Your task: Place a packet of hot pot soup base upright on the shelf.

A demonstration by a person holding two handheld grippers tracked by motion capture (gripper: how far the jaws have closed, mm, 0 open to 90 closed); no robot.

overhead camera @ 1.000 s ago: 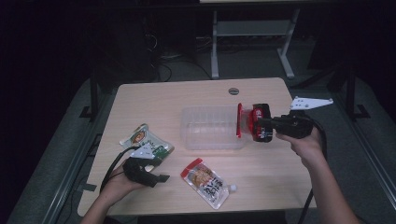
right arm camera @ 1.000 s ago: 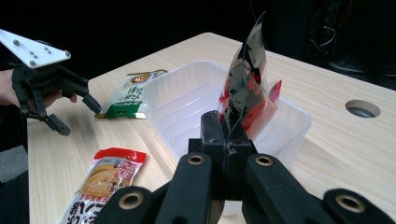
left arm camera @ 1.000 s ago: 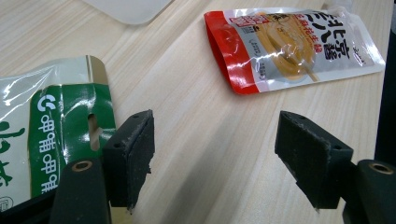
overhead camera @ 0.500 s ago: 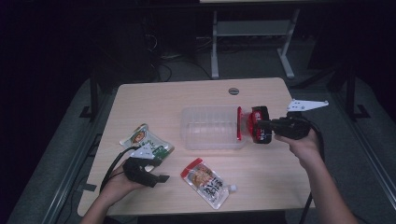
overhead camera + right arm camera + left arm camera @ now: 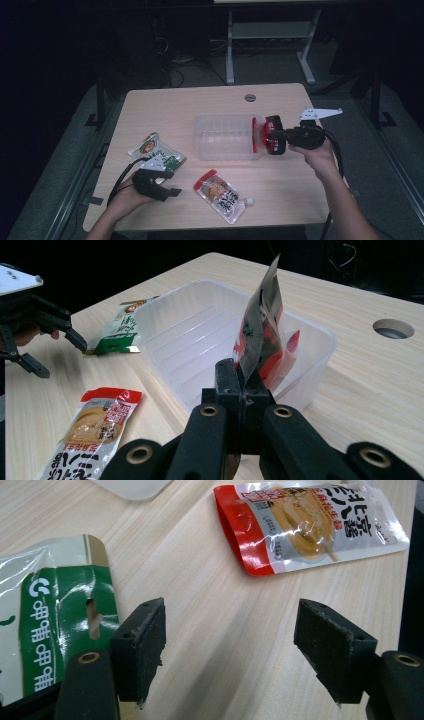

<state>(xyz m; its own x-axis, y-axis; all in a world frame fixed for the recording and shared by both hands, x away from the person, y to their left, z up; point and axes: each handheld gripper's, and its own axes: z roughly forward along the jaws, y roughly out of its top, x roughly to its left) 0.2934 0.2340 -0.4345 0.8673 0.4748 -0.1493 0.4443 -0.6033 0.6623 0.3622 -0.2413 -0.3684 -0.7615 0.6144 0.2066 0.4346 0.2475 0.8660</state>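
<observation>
A clear plastic tub stands mid-table. My right gripper is shut on a red and black pouch, holding it on edge over the tub's right end, beside a red pouch standing inside. A red noodle pouch lies flat in front of the tub. A green pouch lies at the left. My left gripper is open just above the bare table, between the green pouch and the noodle pouch.
The wooden table has a round cable hole at its far edge. Dark floor and a metal desk frame lie beyond. Cables trail from both grippers toward the near edge.
My right gripper has shifted slightly left with its pouch toward the tub's end. The left gripper has stayed put.
</observation>
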